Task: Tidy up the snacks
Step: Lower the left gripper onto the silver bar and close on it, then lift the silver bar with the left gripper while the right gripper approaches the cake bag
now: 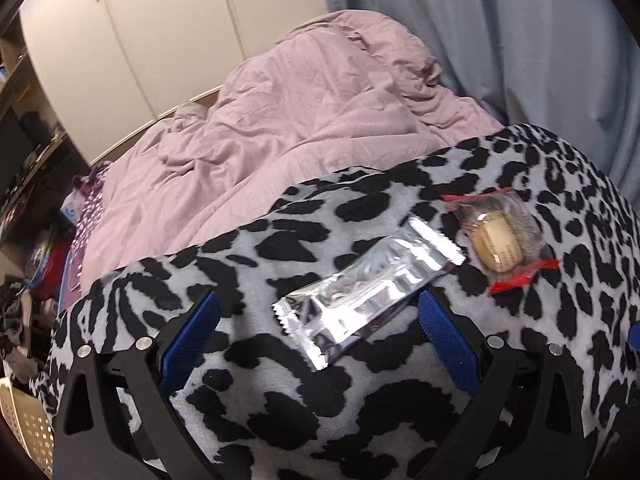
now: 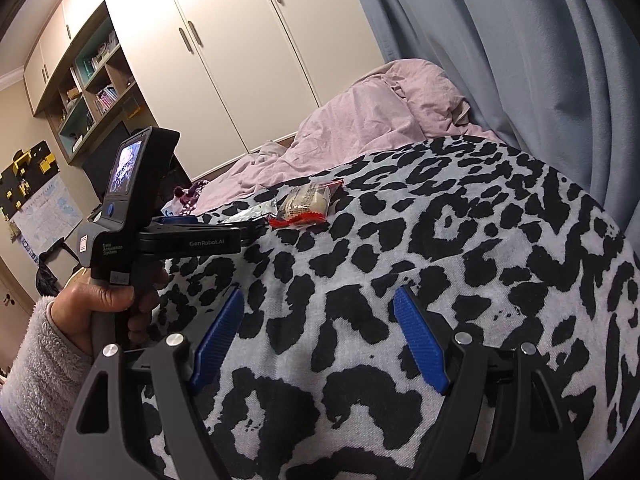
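Home bedroom: bed with crumpled pink duvet (image 1: pixel 304 120), leopard-print blanket (image 2: pixel 460 280) over near end, cream wardrobe doors (image 2: pixel 240 52), blue-grey curtain (image 2: pixel 520 60), cluttered wall shelves (image 2: pixel 92 96), wall map (image 2: pixel 48 212).

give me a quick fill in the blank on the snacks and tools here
1. The silver packet lies between the open fingers of the ____ tool.
2. The clear wrapper has ____ ends.
3. Both snacks lie on a blanket with a ____ print.
4. The right tool holds ____.

Missing: left; red; leopard; nothing
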Tool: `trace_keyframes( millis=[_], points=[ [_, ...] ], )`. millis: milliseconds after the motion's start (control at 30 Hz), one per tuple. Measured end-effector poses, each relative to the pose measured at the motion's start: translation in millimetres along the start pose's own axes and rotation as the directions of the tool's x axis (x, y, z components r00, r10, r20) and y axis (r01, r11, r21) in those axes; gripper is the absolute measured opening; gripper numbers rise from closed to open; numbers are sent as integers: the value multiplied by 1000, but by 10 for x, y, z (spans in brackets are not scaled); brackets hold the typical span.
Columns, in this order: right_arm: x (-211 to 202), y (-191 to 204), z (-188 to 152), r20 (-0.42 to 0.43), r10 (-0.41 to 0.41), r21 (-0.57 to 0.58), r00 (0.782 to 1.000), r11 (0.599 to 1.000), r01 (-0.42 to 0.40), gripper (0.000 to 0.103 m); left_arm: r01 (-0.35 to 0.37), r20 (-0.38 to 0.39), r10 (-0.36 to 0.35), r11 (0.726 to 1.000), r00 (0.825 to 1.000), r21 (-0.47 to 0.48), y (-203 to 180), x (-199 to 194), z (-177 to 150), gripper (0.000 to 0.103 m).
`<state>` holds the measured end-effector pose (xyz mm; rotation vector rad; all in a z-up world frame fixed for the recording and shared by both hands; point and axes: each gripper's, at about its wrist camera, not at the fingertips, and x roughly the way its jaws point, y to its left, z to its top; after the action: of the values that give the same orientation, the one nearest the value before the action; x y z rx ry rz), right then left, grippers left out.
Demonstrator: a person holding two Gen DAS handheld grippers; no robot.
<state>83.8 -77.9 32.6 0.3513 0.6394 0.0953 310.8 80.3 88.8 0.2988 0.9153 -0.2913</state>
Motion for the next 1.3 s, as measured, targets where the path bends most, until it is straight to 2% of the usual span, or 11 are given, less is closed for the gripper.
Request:
trace_keyframes(
  millis=[67,133,200,333,500,633,700,800,833,1067,1300],
  points=[
    [0,-1,-1,0,0,-1,1000,1000,0,77,15,7,-15,1000,1000,19,-30,-14,3,85],
    [6,1,-2,0,2,1,1000,1000,-2,77,25,7,-25,999,1000,20,-46,-20,13,70],
    [5,-4,1,-1,2,3,1000,1000,-2,77,36,7,-37,999,999,18,-66,-24,21,64],
    [24,0,-6,-3,9,12,1000,1000,-9,77,39,13,-39,999,999,18,-90,-52,8,58],
    [29,-15,-7,-2,11,16,1000,1000,-11,77,56,51,-55,998,997,-11,-70,-155,12,58],
    [25,-25,-4,-2,12,16,1000,1000,-12,77,65,81,-68,997,994,31,-104,-178,48,58],
    [28,-19,-6,-3,12,19,1000,1000,-12,77,100,88,-105,993,991,57,-120,-171,65,58],
    [24,-19,-8,-4,14,18,1000,1000,-14,77,131,73,-139,985,988,109,-170,-130,69,41],
    [26,-13,-12,-5,15,18,1000,1000,-15,77,138,64,-146,983,987,121,-181,-110,64,40],
    [28,-20,-3,-4,14,17,1000,1000,-14,77,142,75,-159,970,984,196,-204,-80,73,40],
    [48,-17,5,-7,15,17,1000,1000,-15,77,163,76,-183,962,980,219,-193,-94,57,40]
  ],
)
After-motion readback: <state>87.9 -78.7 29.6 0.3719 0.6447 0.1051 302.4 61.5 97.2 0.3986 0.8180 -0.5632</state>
